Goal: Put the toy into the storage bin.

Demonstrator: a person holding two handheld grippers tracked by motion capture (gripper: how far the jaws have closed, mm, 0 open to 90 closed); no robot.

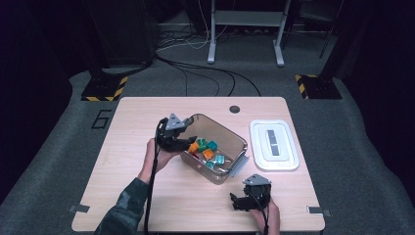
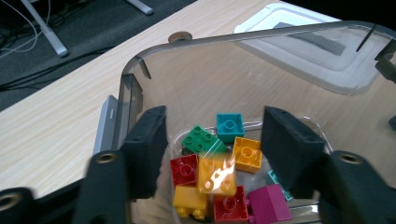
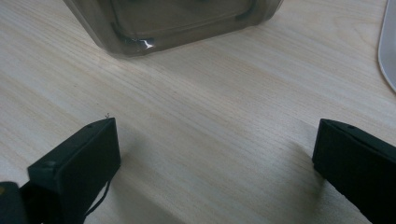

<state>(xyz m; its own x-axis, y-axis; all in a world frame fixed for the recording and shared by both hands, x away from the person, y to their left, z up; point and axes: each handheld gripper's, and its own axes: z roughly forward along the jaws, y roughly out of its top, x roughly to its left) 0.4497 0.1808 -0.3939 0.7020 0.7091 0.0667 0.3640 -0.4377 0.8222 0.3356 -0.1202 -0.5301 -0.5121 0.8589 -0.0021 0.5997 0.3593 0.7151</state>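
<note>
one pale wooden tabletop (image 1: 147, 196) sits on grey carpet in a dark room, cables and a grey stand behind. clear smoky plastic bin (image 1: 237, 139) of colourful toy bricks (image 2: 219, 175) sits mid-tabletop, white lid (image 1: 288, 164) just beside. left tongs (image 1: 183, 142) hang open, empty, over the bin's rim. right tongs (image 1: 244, 201) wide open near the front edge.

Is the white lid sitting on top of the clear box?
No, the white lid lies flat on the table beside the open clear box.
</note>
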